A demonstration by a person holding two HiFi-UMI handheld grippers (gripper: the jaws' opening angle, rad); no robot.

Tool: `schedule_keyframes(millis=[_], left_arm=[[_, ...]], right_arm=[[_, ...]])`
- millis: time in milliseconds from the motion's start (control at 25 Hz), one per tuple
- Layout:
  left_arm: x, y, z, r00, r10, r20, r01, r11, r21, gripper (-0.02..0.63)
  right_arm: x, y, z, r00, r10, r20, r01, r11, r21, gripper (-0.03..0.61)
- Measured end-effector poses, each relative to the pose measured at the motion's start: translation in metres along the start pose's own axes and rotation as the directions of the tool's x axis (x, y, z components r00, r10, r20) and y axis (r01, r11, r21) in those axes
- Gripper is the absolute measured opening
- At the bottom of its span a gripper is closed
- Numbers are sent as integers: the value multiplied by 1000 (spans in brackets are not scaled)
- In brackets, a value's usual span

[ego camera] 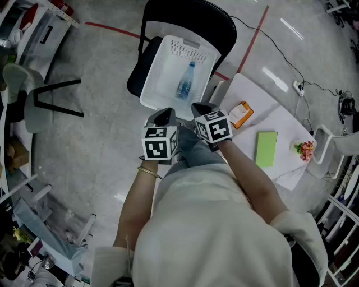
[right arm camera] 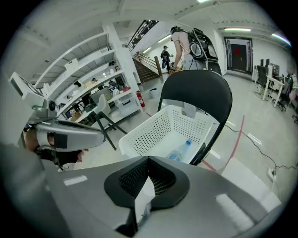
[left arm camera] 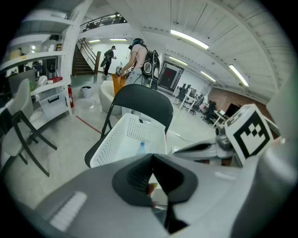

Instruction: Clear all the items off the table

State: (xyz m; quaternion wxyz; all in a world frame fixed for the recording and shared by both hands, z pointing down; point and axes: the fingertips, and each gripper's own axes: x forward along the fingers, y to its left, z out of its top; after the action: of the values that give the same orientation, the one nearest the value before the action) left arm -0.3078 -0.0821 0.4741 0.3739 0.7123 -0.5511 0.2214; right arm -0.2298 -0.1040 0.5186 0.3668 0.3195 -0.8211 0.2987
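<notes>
A white perforated basket (ego camera: 152,67) sits on a black chair (ego camera: 193,14), with a clear water bottle (ego camera: 185,81) lying inside it. My left gripper (ego camera: 165,116) and right gripper (ego camera: 201,108) hover side by side at the basket's near rim, both shut with nothing between the pads. The left gripper view shows its closed jaws pointing at the basket (left arm camera: 118,142) and the bottle (left arm camera: 141,148). The right gripper view shows the same basket (right arm camera: 156,132) and bottle (right arm camera: 179,151) just beyond its closed jaws. On the white table (ego camera: 283,120) to the right lie an orange packet (ego camera: 241,114), a green box (ego camera: 266,148) and a small flower item (ego camera: 305,149).
A grey chair (ego camera: 33,101) stands to the left on the floor. Shelving (ego camera: 33,28) lines the left wall. A power strip and cables (ego camera: 300,87) lie behind the table. People stand far off by a staircase (left arm camera: 135,58).
</notes>
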Motion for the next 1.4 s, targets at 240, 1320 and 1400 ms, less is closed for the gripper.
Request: schedule_keyframes(millis=[240,1320,1400], left_arm=[[-3,-8,-2,1000,-4,0,4,1000,-5,9],[-59,-48,-43,998,10,59,-11,1000,22,9],[-66,-52,-53,998,11,61,-12,1000,21,9]], right_arm=[[-6,1,-3,1000,8,9,-8,1000,3,-2],[-68,43,-28,991,22,132,-18,999,-30,-2],[-75,48,-38,990,17,138,-13,1000,-27,-2]])
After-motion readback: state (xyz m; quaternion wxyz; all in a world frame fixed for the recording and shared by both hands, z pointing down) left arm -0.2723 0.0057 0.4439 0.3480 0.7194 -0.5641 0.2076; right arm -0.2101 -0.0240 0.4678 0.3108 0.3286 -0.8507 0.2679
